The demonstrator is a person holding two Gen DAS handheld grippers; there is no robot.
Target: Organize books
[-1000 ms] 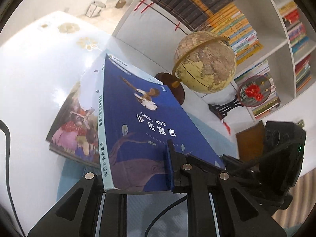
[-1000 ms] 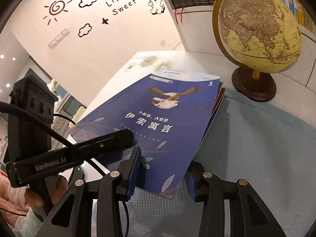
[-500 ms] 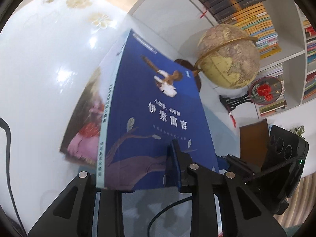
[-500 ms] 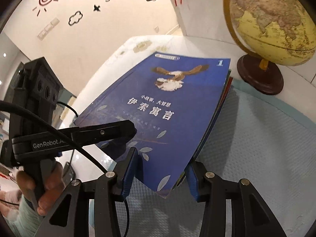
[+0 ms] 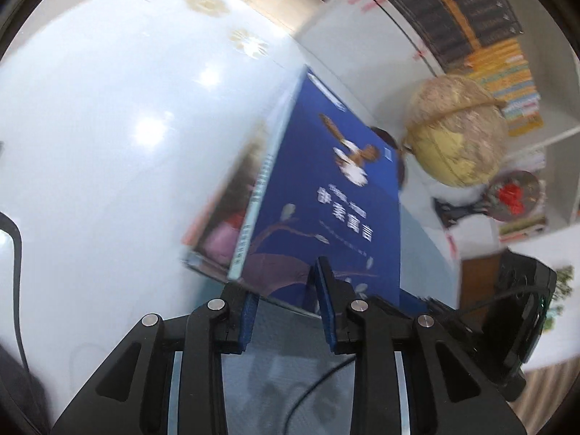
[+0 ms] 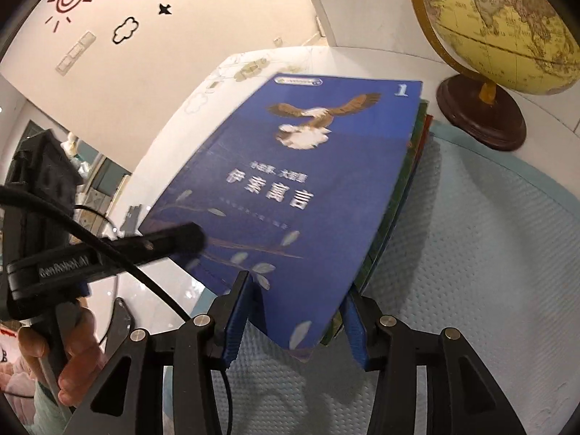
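On the left, the left gripper point(image 5: 286, 301) has let go of the blue book point(image 5: 326, 210): a second ago one pad pressed on the cover, now both pads stand apart at the near edge and no longer squeeze it. The blue book has come down onto the stack of books point(image 6: 406, 195) that lies half on the white table point(image 5: 90, 127) and half on the blue mat point(image 6: 471, 272), near the globe point(image 6: 507, 29). On the right, the right gripper point(image 6: 293, 315) is opening, its jaws on either side of the book's corner without pressing. Probably the placing is finished, and both grippers can now draw back.
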